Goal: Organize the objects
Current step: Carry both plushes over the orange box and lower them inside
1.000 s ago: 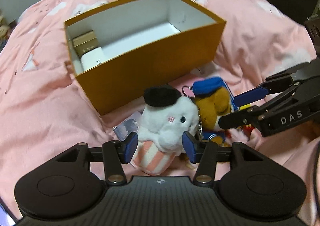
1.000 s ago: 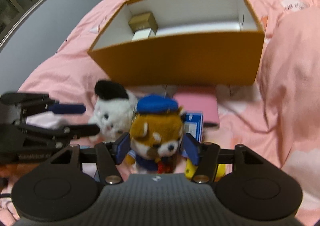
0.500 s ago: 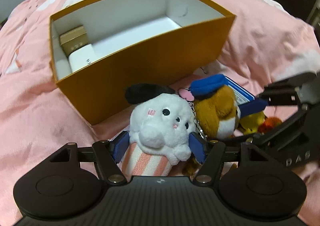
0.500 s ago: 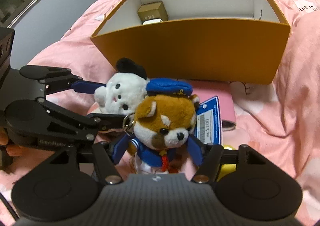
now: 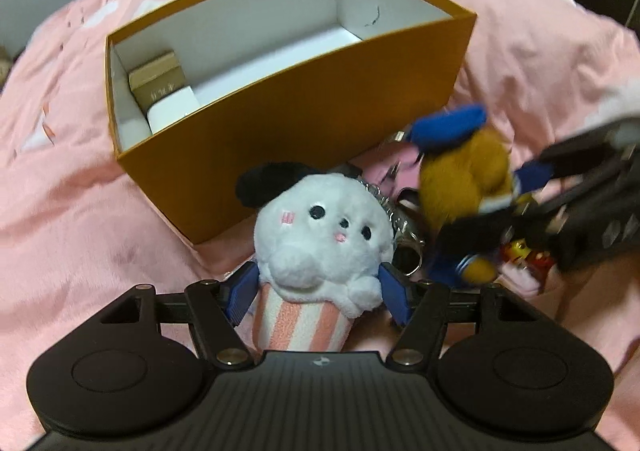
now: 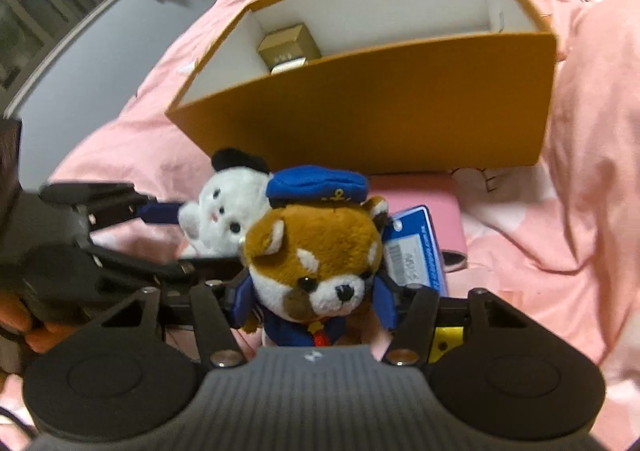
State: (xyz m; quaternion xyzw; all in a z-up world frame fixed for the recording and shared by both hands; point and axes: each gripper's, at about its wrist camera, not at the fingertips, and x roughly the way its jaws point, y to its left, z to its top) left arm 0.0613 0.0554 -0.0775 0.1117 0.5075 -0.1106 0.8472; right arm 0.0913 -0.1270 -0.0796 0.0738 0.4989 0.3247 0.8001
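Left wrist view: the left gripper (image 5: 318, 293) pinches one white plush (image 5: 320, 239); the right gripper (image 6: 314, 301) pinches one brown plush (image 6: 316, 251). One orange box (image 5: 320, 123) on the pink bedding (image 5: 80, 211) holds two small boxes (image 5: 164, 91) at its left end, the rest open floor.

Both tools look alike: the left gripper (image 5: 318, 293) has a matte black ribbed housing with a tiny pale logo at its front edge, flanked by two rounded black lobes, each with a shallow circular recess. Black linkage bars carry silver pivot screws, and the fingers (image 5: 240, 293) end in ridged blue pads. The right gripper (image 6: 314, 299) has a greyer ribbed body, the same silver screws and blue pads (image 6: 386, 301). At the left edge of the right wrist view, skin shows behind the other tool.
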